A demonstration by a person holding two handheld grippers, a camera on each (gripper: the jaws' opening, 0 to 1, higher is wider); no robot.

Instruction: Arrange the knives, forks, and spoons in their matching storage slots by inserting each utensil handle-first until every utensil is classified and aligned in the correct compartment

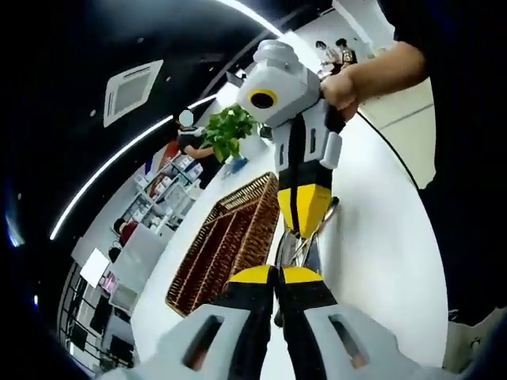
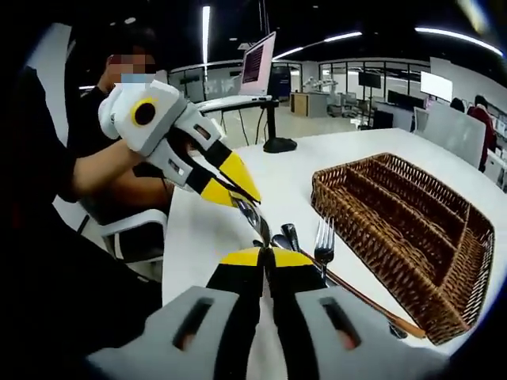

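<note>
While the wicker tray (image 2: 412,229) sits on the white table (image 2: 214,229) with every slot I can see bare, nothing has been sorted yet. In the right gripper view my right gripper (image 2: 265,255) has its yellow tips pressed together low over the loose utensils, which lie bunched just beside the tray's near wall; whether anything is caught between the tips I cannot tell. My left gripper (image 2: 238,192) comes in from the left of that view, tips closed on the shiny end of one utensil (image 2: 249,212), kind unclear, lifted at a slant above the pile. A fork (image 2: 324,237) lies tines toward the tray, with a dark-handled piece (image 2: 290,234) next to it and a long wooden handle (image 2: 360,299) running under my jaws. In the left gripper view my left tips meet at (image 1: 277,274), metal ends (image 1: 305,237) bunched just past them, and the tray lies to their left. Judgement: task at its start; all pieces remain to be classed and slid in handle-first, and the held piece needs turning before insertion.
</note>
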